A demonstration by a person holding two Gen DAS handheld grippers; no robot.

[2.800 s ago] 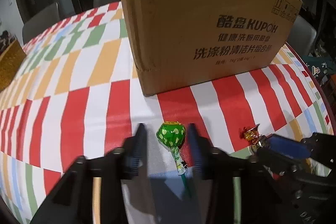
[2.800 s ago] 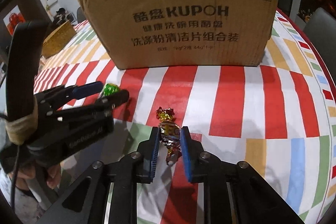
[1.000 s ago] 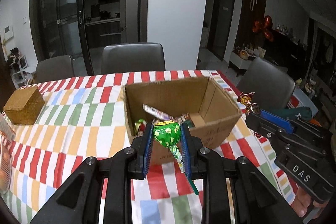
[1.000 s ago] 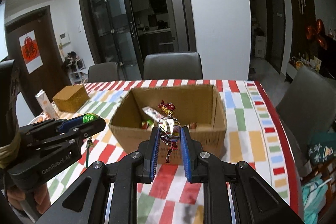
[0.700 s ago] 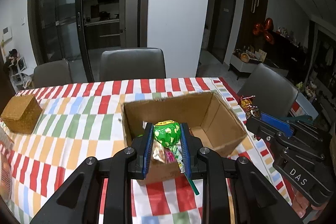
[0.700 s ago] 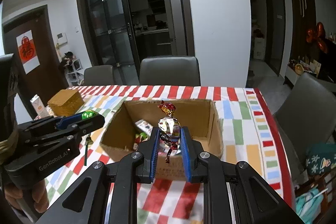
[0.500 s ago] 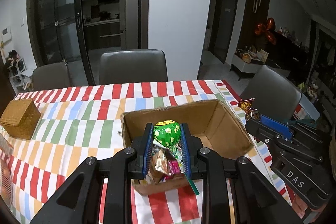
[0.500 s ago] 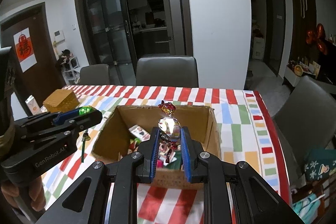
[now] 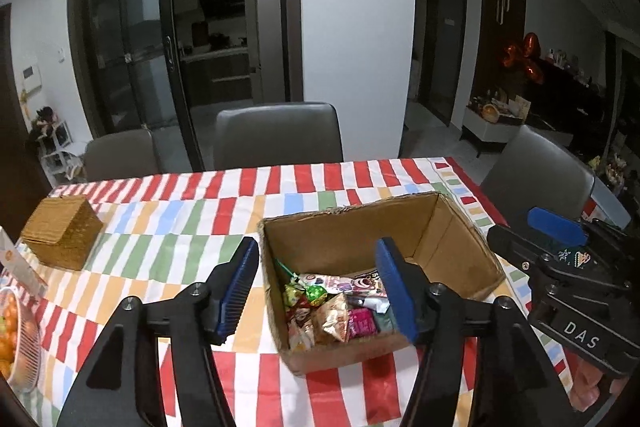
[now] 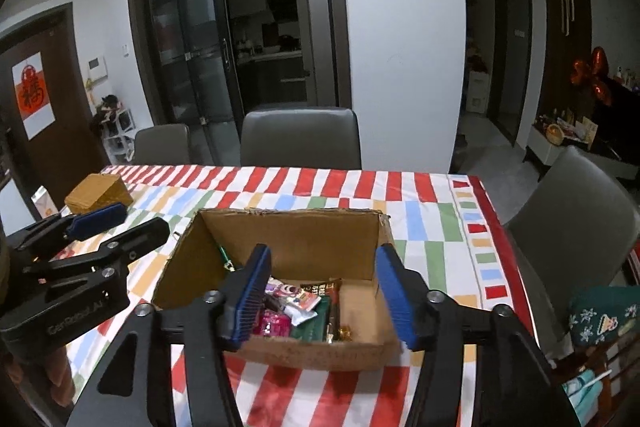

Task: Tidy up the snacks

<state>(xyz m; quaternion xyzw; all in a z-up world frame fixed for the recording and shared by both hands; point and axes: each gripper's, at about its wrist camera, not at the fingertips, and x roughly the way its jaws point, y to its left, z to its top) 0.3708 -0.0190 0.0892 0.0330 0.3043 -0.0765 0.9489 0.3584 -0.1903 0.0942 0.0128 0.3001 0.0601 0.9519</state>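
Note:
An open cardboard box (image 9: pixel 452 239) (image 10: pixel 192 267) stands on the striped tablecloth with several wrapped snacks inside. The green lollipop (image 9: pixel 314 291) lies among them, its stick pointing to the back left. The foil candy (image 10: pixel 338 333) lies near the box's front wall. My left gripper (image 9: pixel 318 291) is open and empty above the box's front left. My right gripper (image 10: pixel 322 295) is open and empty above the box. Each gripper shows from the side in the other's view: the right one (image 9: pixel 536 235), the left one (image 10: pixel 116 223).
A woven box (image 9: pixel 62 231) (image 10: pixel 98 193) sits at the table's left. A bowl of oranges (image 9: pixel 16 339) is at the left edge. Grey chairs (image 9: pixel 278 135) stand behind and to the right (image 10: pixel 576 211) of the table.
Both grippers have opened above the box. The green lollipop and the foil candy have dropped from them into the box.

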